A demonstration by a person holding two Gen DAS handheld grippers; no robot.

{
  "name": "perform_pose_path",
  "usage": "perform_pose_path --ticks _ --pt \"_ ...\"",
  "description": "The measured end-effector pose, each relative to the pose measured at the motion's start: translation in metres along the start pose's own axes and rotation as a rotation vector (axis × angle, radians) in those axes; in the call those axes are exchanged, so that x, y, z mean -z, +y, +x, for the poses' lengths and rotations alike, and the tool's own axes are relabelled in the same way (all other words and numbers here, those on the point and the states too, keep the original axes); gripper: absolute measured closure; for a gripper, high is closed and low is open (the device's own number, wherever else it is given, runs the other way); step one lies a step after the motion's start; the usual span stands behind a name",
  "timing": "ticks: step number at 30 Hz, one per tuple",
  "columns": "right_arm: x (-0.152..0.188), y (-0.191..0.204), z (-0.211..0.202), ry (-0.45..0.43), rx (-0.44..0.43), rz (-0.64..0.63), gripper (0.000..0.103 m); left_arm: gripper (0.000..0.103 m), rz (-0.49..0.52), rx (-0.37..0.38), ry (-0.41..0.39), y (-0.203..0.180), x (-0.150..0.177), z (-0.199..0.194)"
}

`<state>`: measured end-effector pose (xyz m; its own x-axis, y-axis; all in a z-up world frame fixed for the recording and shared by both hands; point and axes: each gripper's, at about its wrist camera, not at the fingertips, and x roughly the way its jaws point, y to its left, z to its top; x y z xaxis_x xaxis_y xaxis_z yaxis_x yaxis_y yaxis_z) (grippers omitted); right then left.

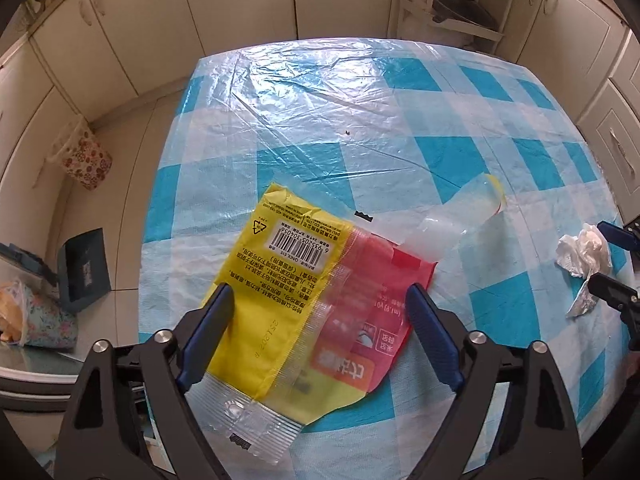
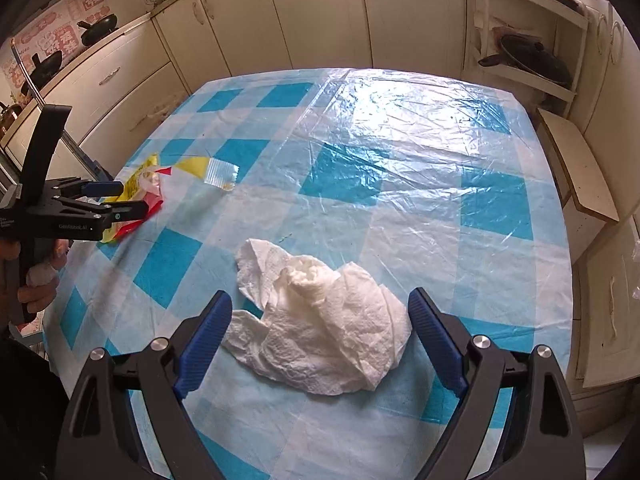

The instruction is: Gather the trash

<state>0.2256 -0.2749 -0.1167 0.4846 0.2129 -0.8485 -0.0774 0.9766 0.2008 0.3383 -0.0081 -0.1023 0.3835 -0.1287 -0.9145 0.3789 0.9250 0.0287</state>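
A flat yellow and red plastic wrapper with a barcode lies on the blue-checked table. My left gripper is open, its two blue fingers on either side of the wrapper. A crumpled white tissue lies near the table's front. My right gripper is open with the tissue between its fingers. In the right wrist view the left gripper and the wrapper show at the left edge. In the left wrist view the tissue and the right gripper show at the right edge.
The table is covered with clear plastic sheeting. White cabinets surround it. A shelf with a pan stands at the right. A floral bag and a dark dustpan lie on the floor to the left.
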Motion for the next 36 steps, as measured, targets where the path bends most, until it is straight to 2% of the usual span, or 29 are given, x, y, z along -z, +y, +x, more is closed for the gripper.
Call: perform_pose_path --ticks 2,3,5,7,8,9,10,13,15,18,19,20,21,22,23,24,25,28,31,36 --pt "-0.001 0.004 0.002 0.001 -0.004 -0.012 0.017 0.047 0.021 0.010 0.000 -0.005 0.001 -0.004" --pt "-0.001 0.007 0.003 0.004 0.002 -0.026 0.017 0.053 0.029 0.018 0.000 -0.008 0.003 -0.007" --pt "0.000 0.014 0.003 0.010 0.011 -0.061 0.026 0.076 0.037 0.034 0.005 -0.012 0.005 -0.010" --pt "0.003 0.021 0.001 0.013 0.011 -0.096 0.046 0.085 0.033 0.068 0.008 -0.015 0.008 -0.014" --pt "0.005 0.024 -0.001 0.014 -0.001 -0.105 0.054 0.098 0.032 0.087 0.009 -0.016 0.010 -0.017" --pt "0.006 0.025 -0.002 0.018 -0.009 -0.105 0.070 0.102 0.032 0.110 0.018 -0.019 0.013 -0.018" --pt "0.008 0.025 -0.003 0.026 -0.023 -0.102 0.080 0.102 0.043 0.123 0.020 -0.024 0.016 -0.021" --pt "0.013 0.025 -0.008 0.032 -0.033 -0.109 0.086 0.102 0.104 0.175 0.021 -0.043 0.028 -0.031" --pt "0.017 0.025 -0.012 0.033 -0.036 -0.116 0.087 0.102 0.146 0.206 0.000 -0.055 0.034 -0.046" --pt "0.020 0.024 -0.022 0.016 -0.045 -0.111 0.087 0.102 0.114 0.201 -0.074 -0.050 0.034 -0.068" --pt "0.021 0.024 -0.025 0.009 -0.048 -0.107 0.087 0.097 0.094 0.179 -0.090 -0.045 0.033 -0.072" --pt "0.021 0.024 -0.027 0.006 -0.053 -0.103 0.087 0.080 0.071 0.154 -0.101 -0.039 0.032 -0.074" --pt "0.021 0.024 -0.028 0.008 -0.058 -0.100 0.086 0.069 0.054 0.115 -0.112 -0.033 0.031 -0.073" --pt "0.022 0.025 -0.028 0.014 -0.059 -0.099 0.075 0.049 0.050 0.059 -0.123 -0.031 0.030 -0.072" --pt "0.023 0.025 -0.028 0.013 -0.053 -0.099 0.068 0.042 0.058 -0.008 -0.131 -0.029 0.030 -0.068" --pt "0.023 0.025 -0.028 0.009 -0.048 -0.099 0.052 0.040 0.070 -0.039 -0.125 -0.026 0.029 -0.063" --pt "0.023 0.026 -0.028 0.004 -0.047 -0.102 0.046 0.037 0.082 -0.058 -0.107 -0.024 0.027 -0.056" --pt "0.022 0.030 -0.026 0.004 -0.062 -0.112 0.036 0.029 0.099 -0.092 -0.061 -0.022 0.027 -0.038" --pt "0.023 0.035 -0.024 0.012 -0.094 -0.127 0.032 0.026 0.124 -0.093 -0.025 -0.026 0.026 -0.025" --pt "0.029 0.043 -0.015 0.051 -0.070 -0.178 0.032 0.023 0.169 -0.066 -0.011 -0.040 0.028 -0.021"
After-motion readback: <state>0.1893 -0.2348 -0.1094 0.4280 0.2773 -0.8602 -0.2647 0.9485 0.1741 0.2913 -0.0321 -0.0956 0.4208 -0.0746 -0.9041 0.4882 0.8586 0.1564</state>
